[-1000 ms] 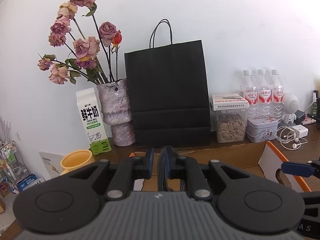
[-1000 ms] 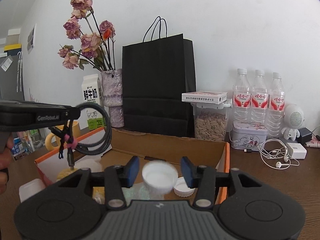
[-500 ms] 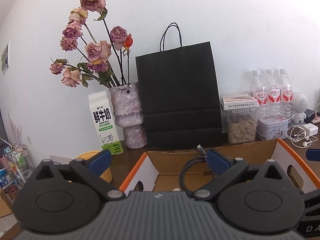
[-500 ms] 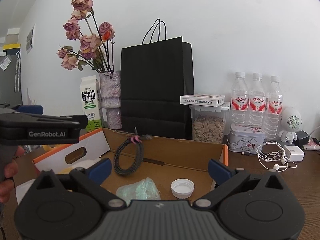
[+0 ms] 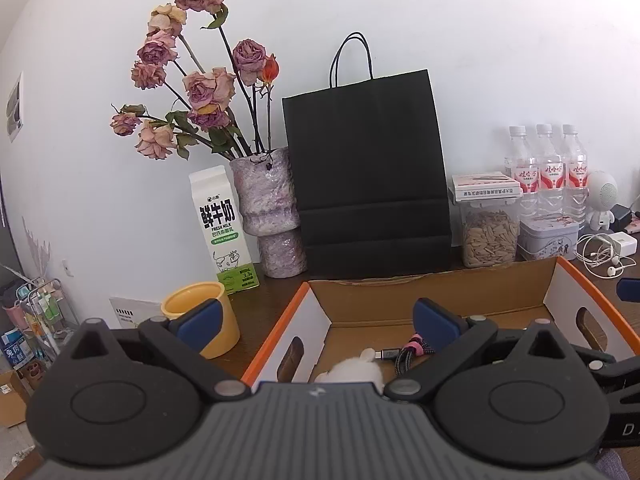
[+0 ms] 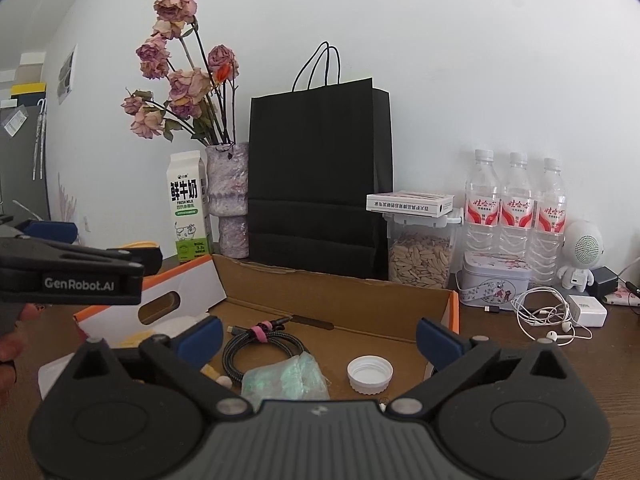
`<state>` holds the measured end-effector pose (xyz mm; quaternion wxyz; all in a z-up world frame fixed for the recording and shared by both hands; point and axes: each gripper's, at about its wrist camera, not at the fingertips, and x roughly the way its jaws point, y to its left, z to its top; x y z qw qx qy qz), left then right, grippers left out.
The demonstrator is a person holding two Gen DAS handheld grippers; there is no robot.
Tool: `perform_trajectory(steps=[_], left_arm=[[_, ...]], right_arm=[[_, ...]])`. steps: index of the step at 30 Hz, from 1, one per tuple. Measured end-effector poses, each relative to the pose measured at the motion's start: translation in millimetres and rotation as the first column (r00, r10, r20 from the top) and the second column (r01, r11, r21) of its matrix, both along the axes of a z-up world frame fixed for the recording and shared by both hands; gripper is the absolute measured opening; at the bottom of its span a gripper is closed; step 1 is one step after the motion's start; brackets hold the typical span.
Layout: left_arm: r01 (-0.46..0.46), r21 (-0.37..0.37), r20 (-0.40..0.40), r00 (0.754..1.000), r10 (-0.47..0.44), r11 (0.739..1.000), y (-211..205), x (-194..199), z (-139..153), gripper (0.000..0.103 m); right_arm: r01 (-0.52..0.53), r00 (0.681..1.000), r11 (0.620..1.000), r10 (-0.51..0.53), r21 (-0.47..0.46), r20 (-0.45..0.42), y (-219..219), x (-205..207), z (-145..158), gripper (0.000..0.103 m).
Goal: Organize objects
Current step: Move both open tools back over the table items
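A: While both tools hover over the cardboard box [image 6: 336,292], what do the fingers report?

B: Left gripper [image 5: 316,320]: fingers spread wide, nothing between them. Right gripper [image 6: 318,334]: same condition, wide and empty.

A: Where do the task items lie?

B: All on the box floor. The coiled cable [image 6: 260,346], bound with a pink tie, lies ahead of the right gripper's left finger. The teal bag [image 6: 286,378] touches the coil on its near side. The white cap [image 6: 369,374] sits apart, toward the right finger, open side up.

A: Which relation governs the coming move?

B: Judged from the right wrist view, the cable's plug ends run left to right, roughly parallel to the line between the fingers. In the left wrist view the cable [image 5: 404,354] shows just beside that gripper's right finger, partly hidden. Neither tool touches it. Items outside the box, such as the yellow cup [image 5: 200,312] on the tabletop [image 6: 520,364], lie nearer the left gripper.
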<state>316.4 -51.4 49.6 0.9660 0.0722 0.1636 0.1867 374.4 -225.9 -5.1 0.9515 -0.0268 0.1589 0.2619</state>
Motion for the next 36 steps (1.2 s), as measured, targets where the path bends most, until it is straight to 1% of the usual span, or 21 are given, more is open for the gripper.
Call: perform_trajectory(steps=[5, 11, 15, 21, 24, 32, 36], left_arm=[[0.028, -0.023, -0.014, 1.000, -0.028, 0.999, -1.4, -16.7, 5.3, 0.103], [0.060, -0.077, -0.070, 0.995, -0.065, 0.995, -0.7, -36.4, 1.9, 0.103], [0.075, -0.118, -0.110, 0.990, -0.088, 0.990, 2.8, -52.9, -5.3, 0.103], [0.095, -0.175, -0.170, 0.977, -0.125, 0.980, 8.9, -76.5, -20.0, 0.103], [0.099, -0.187, -0.194, 0.972, -0.136, 0.977, 11.8, -87.2, -25.5, 0.103], [0.102, -0.200, -0.217, 0.965, -0.146, 0.974, 18.3, -111.7, -30.1, 0.103], [0.093, -0.220, -0.254, 0.956, -0.149, 0.971, 23.3, -121.5, -40.4, 0.103]], right_arm=[[0.002, 1.000, 1.000, -0.002, -0.007, 0.003, -4.4, -12.7, 1.3, 0.103], [-0.011, 1.000, 1.000, 0.011, -0.022, -0.003, -11.2, -37.3, -2.6, 0.103], [-0.017, 1.000, 1.000, 0.017, -0.020, 0.007, -18.0, -57.9, -3.4, 0.103], [-0.022, 1.000, 0.999, 0.021, -0.029, -0.010, -25.7, -77.1, -8.9, 0.103], [-0.018, 1.000, 0.999, 0.017, -0.045, -0.020, -27.1, -83.2, -11.7, 0.103], [-0.017, 0.999, 0.998, 0.015, -0.060, -0.046, -32.0, -97.1, -20.5, 0.103], [-0.004, 0.999, 0.998, 0.001, -0.057, -0.053, -37.9, -104.5, -23.6, 0.103]])
